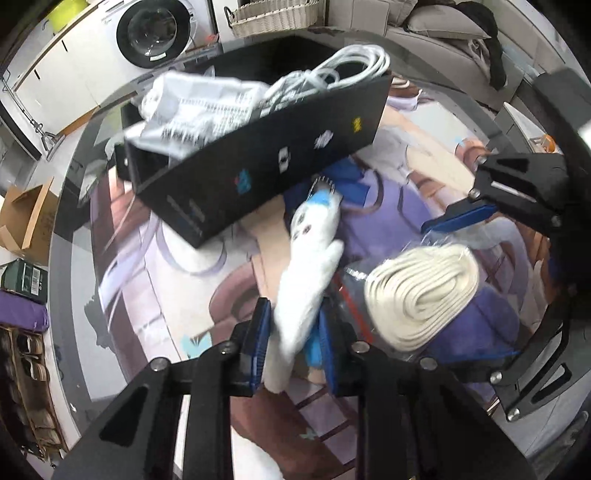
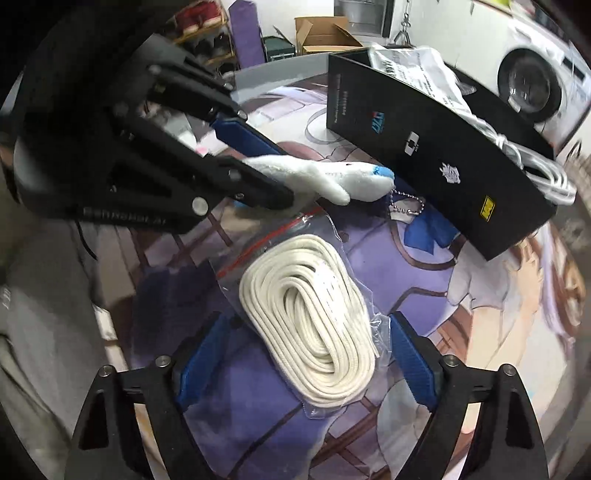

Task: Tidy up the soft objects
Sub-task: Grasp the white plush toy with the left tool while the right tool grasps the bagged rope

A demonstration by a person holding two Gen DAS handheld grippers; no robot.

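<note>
My left gripper (image 1: 293,341) is shut on a white plush toy (image 1: 310,266) with a blue tip and a bead chain, held above the printed mat; it also shows in the right wrist view (image 2: 332,177). A coil of cream rope in a clear bag (image 2: 314,317) lies on the mat between the open fingers of my right gripper (image 2: 295,354). The coil also shows in the left wrist view (image 1: 421,291), right of the toy. A black box (image 1: 255,162) behind holds a white cable (image 1: 354,66) and a plastic package (image 1: 199,107).
The round glass table (image 1: 85,177) carries a printed mat (image 1: 166,266). The black box (image 2: 443,147) stands at the back of the mat. A washing machine (image 1: 155,33), a wicker basket (image 1: 273,14) and a cardboard box (image 1: 29,221) stand around the table.
</note>
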